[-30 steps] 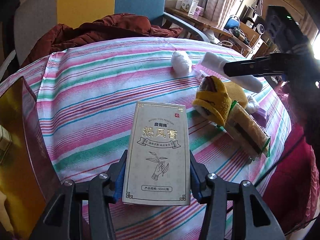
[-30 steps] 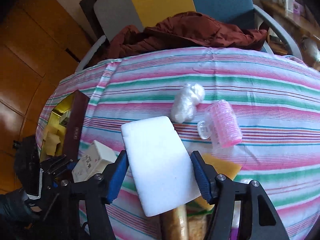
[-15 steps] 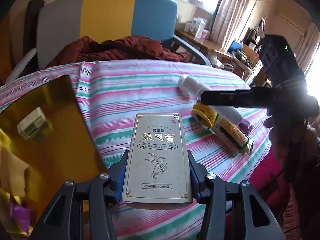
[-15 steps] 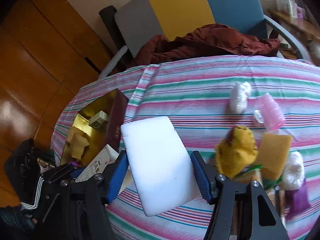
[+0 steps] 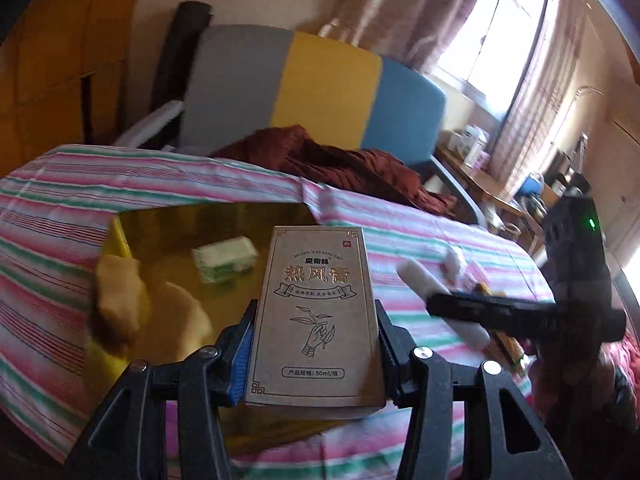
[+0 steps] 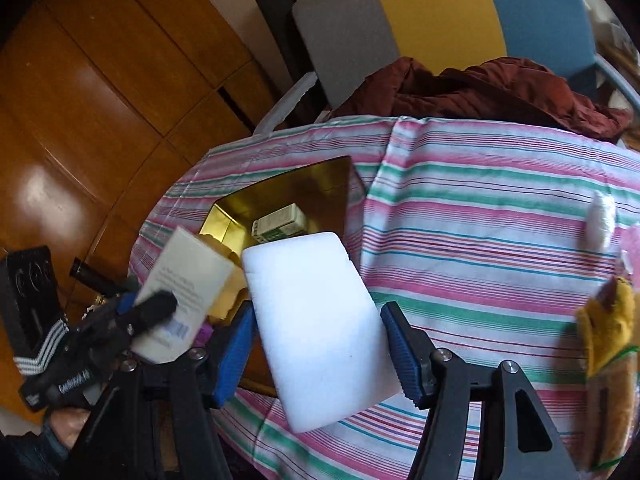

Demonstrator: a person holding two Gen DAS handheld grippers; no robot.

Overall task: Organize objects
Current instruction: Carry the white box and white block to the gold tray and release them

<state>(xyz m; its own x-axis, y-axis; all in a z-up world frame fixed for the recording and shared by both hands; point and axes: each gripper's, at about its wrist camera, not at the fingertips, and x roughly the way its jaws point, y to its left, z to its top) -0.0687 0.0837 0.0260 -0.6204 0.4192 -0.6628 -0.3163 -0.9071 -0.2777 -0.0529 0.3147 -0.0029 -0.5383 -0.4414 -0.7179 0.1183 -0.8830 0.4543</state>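
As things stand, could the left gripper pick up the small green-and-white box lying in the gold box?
Probably not yet: the left gripper is shut on the tan carton, so its jaws are full. The green-and-white box lies uncovered in the open gold box.

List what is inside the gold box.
Inside the gold box lie a small green-and-white carton and crumpled yellowish pieces. The tan carton in the left gripper and the white foam block hide its nearer part.
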